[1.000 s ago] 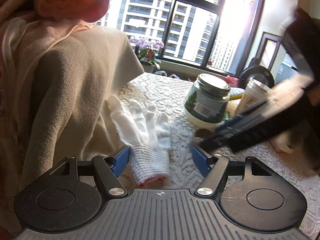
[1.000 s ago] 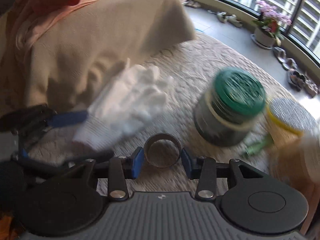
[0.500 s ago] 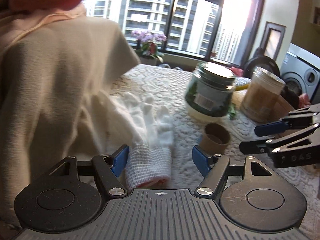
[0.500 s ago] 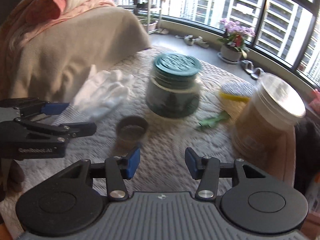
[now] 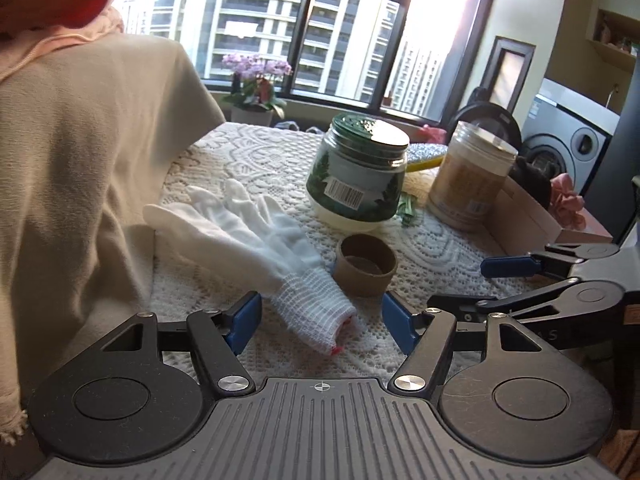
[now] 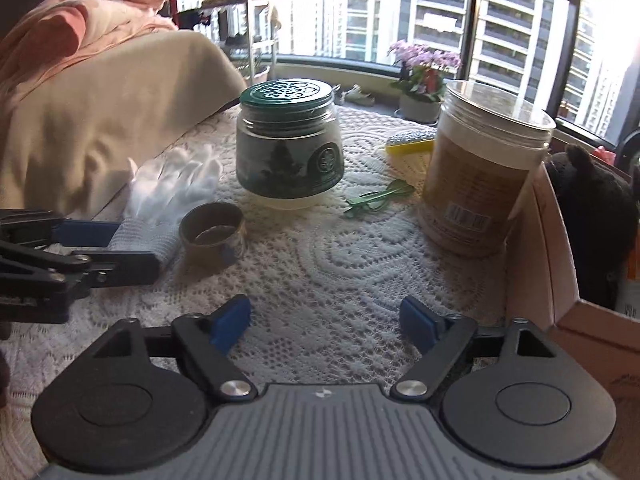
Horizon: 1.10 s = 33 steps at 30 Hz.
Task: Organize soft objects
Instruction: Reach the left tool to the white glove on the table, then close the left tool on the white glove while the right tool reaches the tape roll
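A white knit glove (image 5: 256, 248) lies flat on the lace tablecloth (image 5: 248, 164), cuff toward me. My left gripper (image 5: 322, 322) is open and empty, its fingers on either side of the glove's cuff, just above the cloth. In the right wrist view the glove (image 6: 168, 196) lies at the left, beside the left gripper's fingers (image 6: 86, 232). My right gripper (image 6: 325, 322) is open and empty over bare cloth; it also shows at the right of the left wrist view (image 5: 508, 280). A beige garment (image 5: 80, 184) with pink clothes (image 6: 76, 28) on top is piled at the left.
A cardboard tape ring (image 5: 366, 265) stands right of the glove. Behind it are a green-lidded jar (image 5: 360, 172) and a tan plastic jar (image 5: 468, 180). A green clip (image 6: 378, 198) and a yellow sponge (image 6: 412, 142) lie near them. A cardboard box (image 6: 560, 264) holding a dark plush is at the right.
My right gripper let go of the cardboard ring, which now stands on the cloth, and pulled back to the right with its jaws opened wider. The left gripper stayed open over the glove's cuff.
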Available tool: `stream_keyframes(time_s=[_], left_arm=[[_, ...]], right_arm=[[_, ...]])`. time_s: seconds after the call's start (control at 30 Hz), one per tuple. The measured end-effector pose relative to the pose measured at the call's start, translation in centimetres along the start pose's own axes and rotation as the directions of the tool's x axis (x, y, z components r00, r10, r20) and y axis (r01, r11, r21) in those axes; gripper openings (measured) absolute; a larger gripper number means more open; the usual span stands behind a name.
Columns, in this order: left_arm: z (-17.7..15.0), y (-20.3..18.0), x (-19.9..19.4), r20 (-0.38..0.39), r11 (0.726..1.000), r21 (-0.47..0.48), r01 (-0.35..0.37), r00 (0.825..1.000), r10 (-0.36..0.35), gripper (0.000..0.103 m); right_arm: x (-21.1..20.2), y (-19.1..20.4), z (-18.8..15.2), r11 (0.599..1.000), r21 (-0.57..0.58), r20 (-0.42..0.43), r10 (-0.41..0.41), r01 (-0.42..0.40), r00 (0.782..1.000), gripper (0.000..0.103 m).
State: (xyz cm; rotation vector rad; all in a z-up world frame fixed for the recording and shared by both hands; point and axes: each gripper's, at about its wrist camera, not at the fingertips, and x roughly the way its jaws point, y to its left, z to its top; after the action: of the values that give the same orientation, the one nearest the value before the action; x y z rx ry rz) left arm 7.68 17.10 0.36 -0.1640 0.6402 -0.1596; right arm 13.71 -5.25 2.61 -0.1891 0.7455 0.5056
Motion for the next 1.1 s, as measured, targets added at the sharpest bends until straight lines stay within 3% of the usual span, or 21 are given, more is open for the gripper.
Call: stream_keyframes(time_s=[0.3,0.43,0.6,0.73,0.87,1.1], left_arm=[[0.6,3.5,-3.2,0.091,0.992,-0.080,-0.099,0.990,0.106,0.069],[1.8,3.7,-1.7,0.054,0.983,-0.127,-0.130,0.989,0.138,0.069],[3.0,3.3,2.4,-0.043,0.968,-0.229,-0.107,0.994,0.099,0.070],[4.6,1.5,4.8,-0.069,0.975,-0.180,-0.134,0.990,0.123,0.069],[5.2,-0.2,6.4,-0.087,0.975,-0.072,-0.211,0.975,0.204,0.070],[4.8,0.1,6.2,-0.071,0.979,-0.036,-0.201,0.978,0.198,0.070]], right_arm=[[0.0,-0.3,-0.5,1.000,0.021,0.025,-0.001,0.001,1.000,0.089],[0.0,-0.4,-0.5,1.000,0.024,0.029,0.006,-0.006,1.000,0.089],[-0.2,-0.5,-0.7,0.999,0.037,0.036,0.014,-0.016,0.999,0.089],[-0.2,-0.4,-0.7,0.999,0.033,0.036,0.012,-0.013,0.999,0.089],[-0.2,-0.4,-0.8,1.000,0.028,0.034,0.008,-0.009,0.999,0.089],[0.0,-0.2,-0.8,1.000,0.016,0.027,0.008,-0.008,1.000,0.092]])
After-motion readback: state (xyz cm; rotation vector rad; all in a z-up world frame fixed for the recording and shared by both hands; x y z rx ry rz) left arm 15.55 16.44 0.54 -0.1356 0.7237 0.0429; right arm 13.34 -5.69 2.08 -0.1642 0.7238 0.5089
